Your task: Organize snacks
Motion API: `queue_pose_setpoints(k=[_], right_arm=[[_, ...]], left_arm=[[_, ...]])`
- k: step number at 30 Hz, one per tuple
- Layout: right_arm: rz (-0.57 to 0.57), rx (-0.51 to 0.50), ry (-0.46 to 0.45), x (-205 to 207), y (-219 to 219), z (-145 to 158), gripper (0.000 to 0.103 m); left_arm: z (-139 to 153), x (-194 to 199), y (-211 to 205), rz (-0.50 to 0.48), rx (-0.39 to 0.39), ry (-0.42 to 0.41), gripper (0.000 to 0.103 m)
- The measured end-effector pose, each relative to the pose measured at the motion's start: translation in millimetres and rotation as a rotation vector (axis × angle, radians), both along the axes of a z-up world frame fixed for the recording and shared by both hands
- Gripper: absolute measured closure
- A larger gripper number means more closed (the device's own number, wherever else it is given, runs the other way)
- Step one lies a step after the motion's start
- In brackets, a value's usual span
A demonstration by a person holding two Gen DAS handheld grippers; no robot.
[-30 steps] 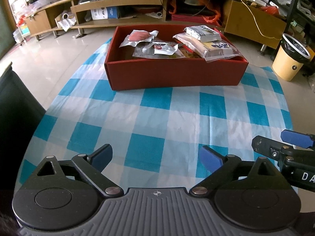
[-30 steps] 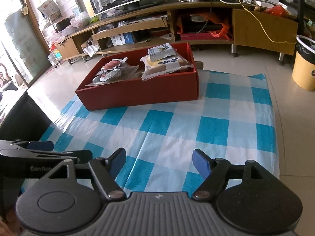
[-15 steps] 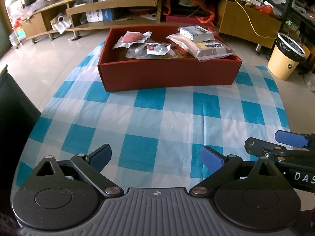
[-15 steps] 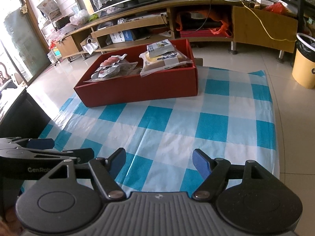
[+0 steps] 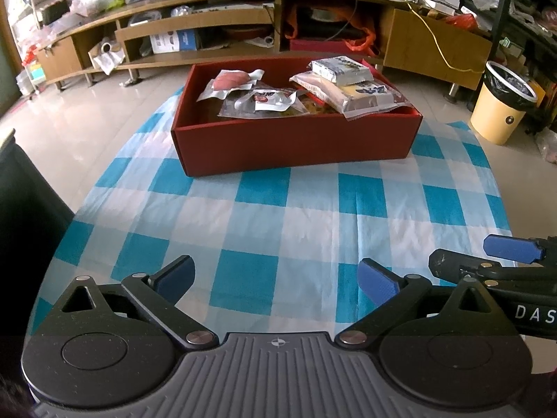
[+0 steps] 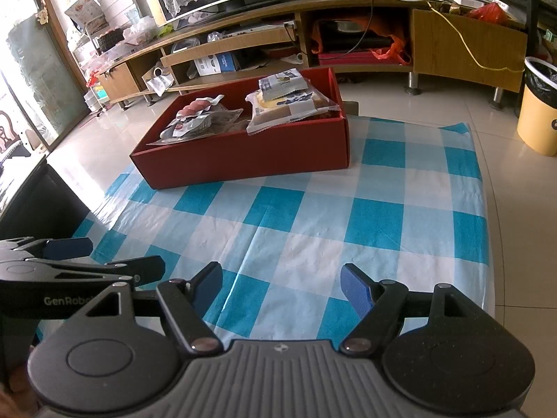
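I am holding both fingers (image 5: 275, 278) wide and empty, snacks (image 5: 303, 87) sitting boxed (image 5: 296, 146) upper centre, cloth (image 5: 313, 209) bare.

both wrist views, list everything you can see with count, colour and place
red box: one, red, far end of the cloth, open top
snack packets: several, clear, white and pink wrappers, piled inside the box; exact count unclear
checked cloth: one, blue and white, spread on the floor under the box
bin: one, yellow with black liner, on the floor right of the cloth
tv unit: one, wooden, along the back wall, shelves cluttered
left gripper: one, black with blue pads, jaws open, above the near cloth
right gripper: one, black with blue pads, jaws open, beside the left one
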State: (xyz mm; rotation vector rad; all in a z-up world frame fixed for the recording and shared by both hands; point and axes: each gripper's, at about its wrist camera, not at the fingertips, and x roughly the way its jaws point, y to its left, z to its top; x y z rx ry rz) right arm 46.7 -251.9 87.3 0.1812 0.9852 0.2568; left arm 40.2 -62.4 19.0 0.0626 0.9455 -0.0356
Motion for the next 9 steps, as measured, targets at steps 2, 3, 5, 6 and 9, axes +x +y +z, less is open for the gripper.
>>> queue_pose_setpoints(k=[2,3,5,6,9], right_arm=[[0.000,0.001,0.001,0.1,-0.2,0.0,0.029],[0.000,0.003,0.001,0.0,-0.3,0.0,0.029],[0.000,0.001,0.000,0.0,-0.2,0.1,0.028],[-0.001,0.000,0.000,-0.2,-0.1,-0.1,0.028],[-0.005,0.001,-0.001,-0.5,-1.1,-1.1,0.028]], left_arm=[[0.3,0.1,-0.2,0.000,0.003,-0.004,0.002],[0.4,-0.1,-0.1,0.000,0.003,-0.006,0.002],[0.8,0.0,-0.3,-0.003,0.005,-0.010,0.002],[1.1,-0.1,-0.3,-0.003,0.005,-0.011,0.002],[1.7,-0.4,0.2,-0.001,0.004,-0.014,0.002]])
